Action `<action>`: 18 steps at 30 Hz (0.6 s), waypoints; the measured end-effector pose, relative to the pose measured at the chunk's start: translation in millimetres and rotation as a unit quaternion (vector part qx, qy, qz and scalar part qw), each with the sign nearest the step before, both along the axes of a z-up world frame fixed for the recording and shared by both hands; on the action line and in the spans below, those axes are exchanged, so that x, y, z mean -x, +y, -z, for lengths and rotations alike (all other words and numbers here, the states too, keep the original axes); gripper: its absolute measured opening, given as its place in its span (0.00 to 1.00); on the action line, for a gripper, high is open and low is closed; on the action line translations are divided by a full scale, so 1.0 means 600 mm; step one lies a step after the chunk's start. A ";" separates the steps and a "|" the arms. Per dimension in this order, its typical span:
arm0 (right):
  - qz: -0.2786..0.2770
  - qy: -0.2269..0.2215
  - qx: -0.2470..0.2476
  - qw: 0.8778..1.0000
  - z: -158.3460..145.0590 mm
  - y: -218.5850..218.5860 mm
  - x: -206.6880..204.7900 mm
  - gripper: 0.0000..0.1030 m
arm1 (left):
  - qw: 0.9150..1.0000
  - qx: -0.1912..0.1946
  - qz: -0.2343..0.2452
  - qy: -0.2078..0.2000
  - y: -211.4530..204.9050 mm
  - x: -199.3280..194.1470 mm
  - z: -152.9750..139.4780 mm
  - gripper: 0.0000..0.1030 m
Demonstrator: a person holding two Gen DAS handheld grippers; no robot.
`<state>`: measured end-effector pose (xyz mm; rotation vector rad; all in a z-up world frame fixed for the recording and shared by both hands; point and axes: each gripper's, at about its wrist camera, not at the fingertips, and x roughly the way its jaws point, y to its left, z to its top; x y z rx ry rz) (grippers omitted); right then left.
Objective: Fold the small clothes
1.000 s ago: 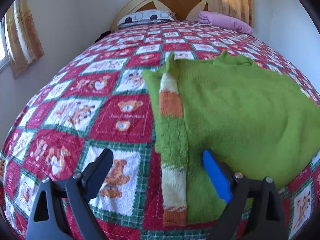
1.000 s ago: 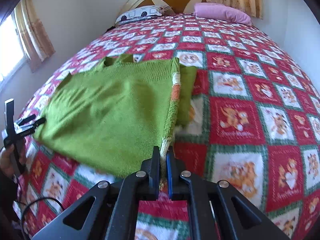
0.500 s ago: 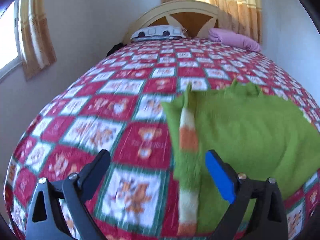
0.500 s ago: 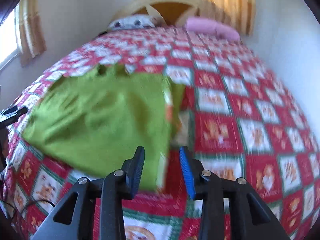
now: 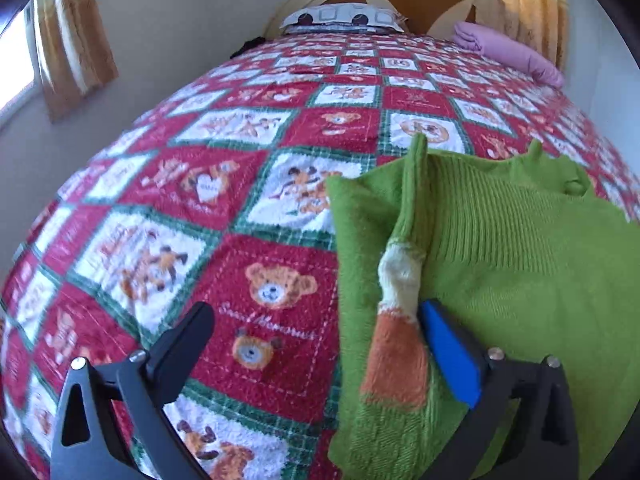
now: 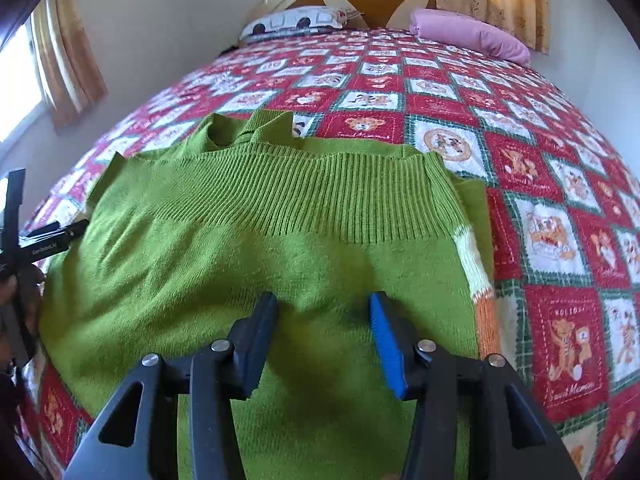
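Note:
A green knit sweater (image 6: pixel 248 264) lies folded on the bed, its ribbed hem band (image 6: pixel 320 196) across the top. A sleeve with white and orange stripes (image 5: pixel 396 320) lies along its edge, and shows at the right in the right wrist view (image 6: pixel 478 280). My left gripper (image 5: pixel 316 320) is open, low over the sweater's left edge, the striped sleeve between its fingers. My right gripper (image 6: pixel 324 308) is open and empty just above the sweater's body. The left gripper also shows at the far left of the right wrist view (image 6: pixel 36 240).
The bed is covered by a red, white and green teddy-bear quilt (image 5: pixel 224 216). A patterned pillow (image 6: pixel 296 20) and a pink pillow (image 6: pixel 472 34) lie by the headboard. Curtains (image 6: pixel 68 72) and a wall are at the left.
My right gripper let go of the striped sleeve, opened, and moved left over the sweater's body. My left gripper moved closer and lower to the sweater's left edge.

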<state>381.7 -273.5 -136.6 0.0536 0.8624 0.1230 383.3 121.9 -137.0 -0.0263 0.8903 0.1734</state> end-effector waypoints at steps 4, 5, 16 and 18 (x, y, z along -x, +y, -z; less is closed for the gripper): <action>0.002 0.004 0.015 1.000 -0.008 0.002 0.021 0.49 | 1.000 -0.020 -0.003 -0.013 -0.009 0.017 0.000 1.00; 0.006 0.006 0.020 1.000 -0.010 0.005 0.028 0.49 | 0.999 -0.029 -0.003 -0.015 -0.014 0.019 -0.001 1.00; -0.098 0.023 0.063 0.993 0.014 0.144 0.077 0.49 | 1.000 0.013 -0.015 -0.016 0.003 0.037 0.002 1.00; -0.097 -0.002 0.139 0.986 0.018 0.173 0.115 0.49 | 0.999 0.033 -0.017 -0.019 0.010 0.050 0.004 1.00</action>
